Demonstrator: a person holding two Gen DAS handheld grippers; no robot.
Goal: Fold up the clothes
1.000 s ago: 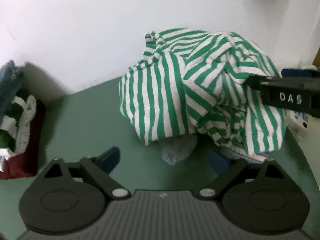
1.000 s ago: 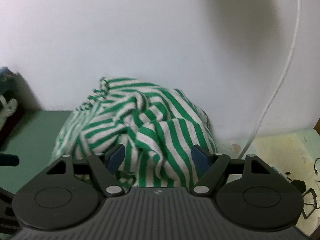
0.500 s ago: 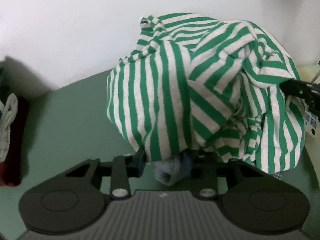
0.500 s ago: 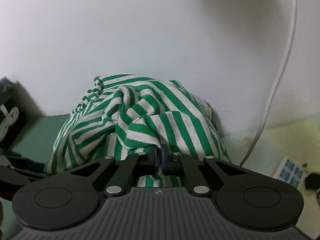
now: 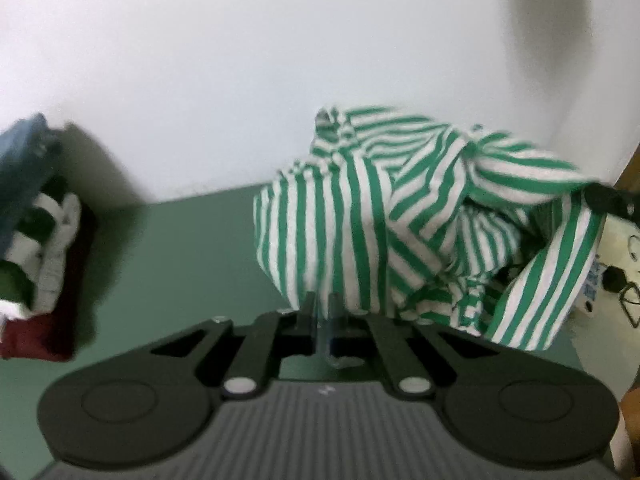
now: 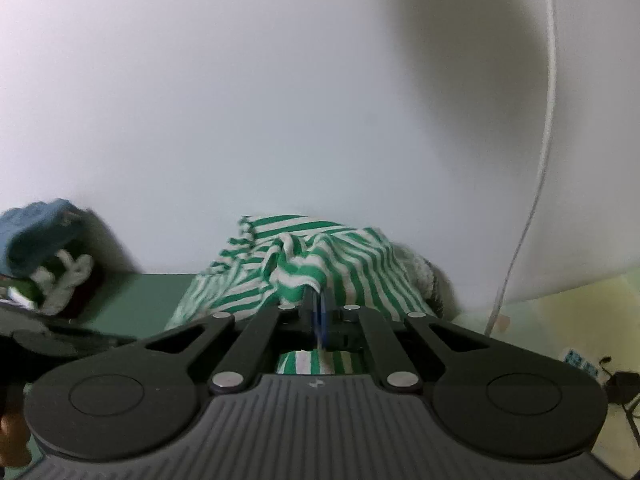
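Far to the left of the fingers, a pile of folded clothes sits on the green table by the white wall. Next, the left gripper is pinched tight on the bottom edge of the striped shirt. Further right, the right gripper is pinched tight on a bunched fold of that shirt. A white cord hangs down the wall, right of the fingers.
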